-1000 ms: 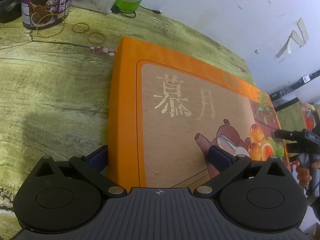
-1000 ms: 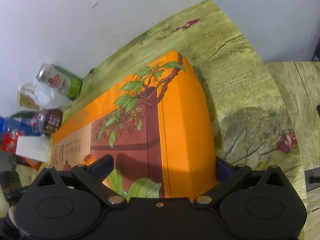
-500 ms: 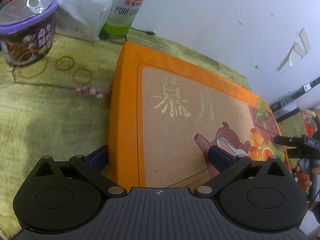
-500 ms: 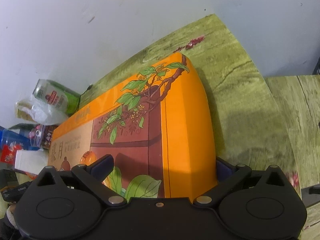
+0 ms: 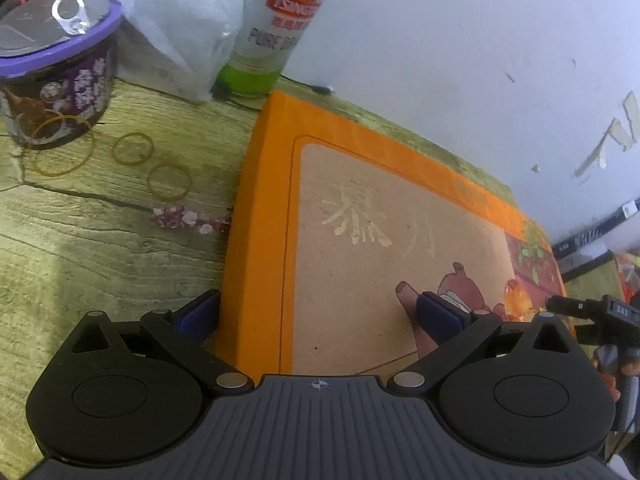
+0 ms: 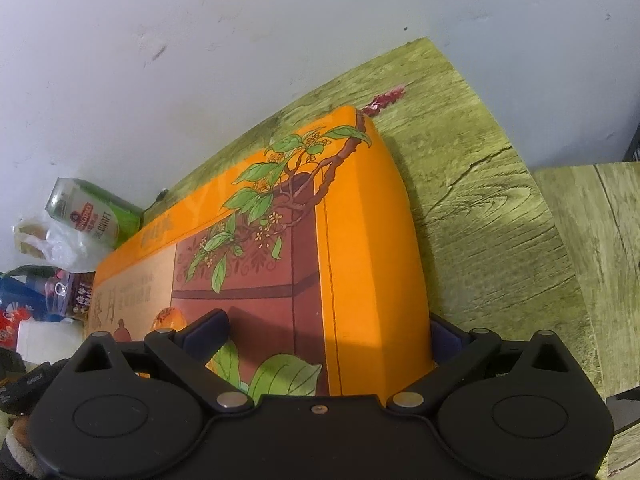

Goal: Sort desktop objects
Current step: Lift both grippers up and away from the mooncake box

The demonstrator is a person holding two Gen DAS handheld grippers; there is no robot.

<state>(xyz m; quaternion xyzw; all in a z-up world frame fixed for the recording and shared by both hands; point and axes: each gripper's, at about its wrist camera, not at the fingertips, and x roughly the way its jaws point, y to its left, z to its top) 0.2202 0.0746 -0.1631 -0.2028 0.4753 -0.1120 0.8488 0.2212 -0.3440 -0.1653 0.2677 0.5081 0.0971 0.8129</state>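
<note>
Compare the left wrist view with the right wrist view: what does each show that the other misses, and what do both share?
Only the left wrist view shows the rubber bands lying on the table.

Only the right wrist view shows the leafy branch picture at the box's far end.

Both show the orange box, the green can, the plastic bag and the purple tub. The left tongs and right tongs each straddle an edge of the box.
</note>
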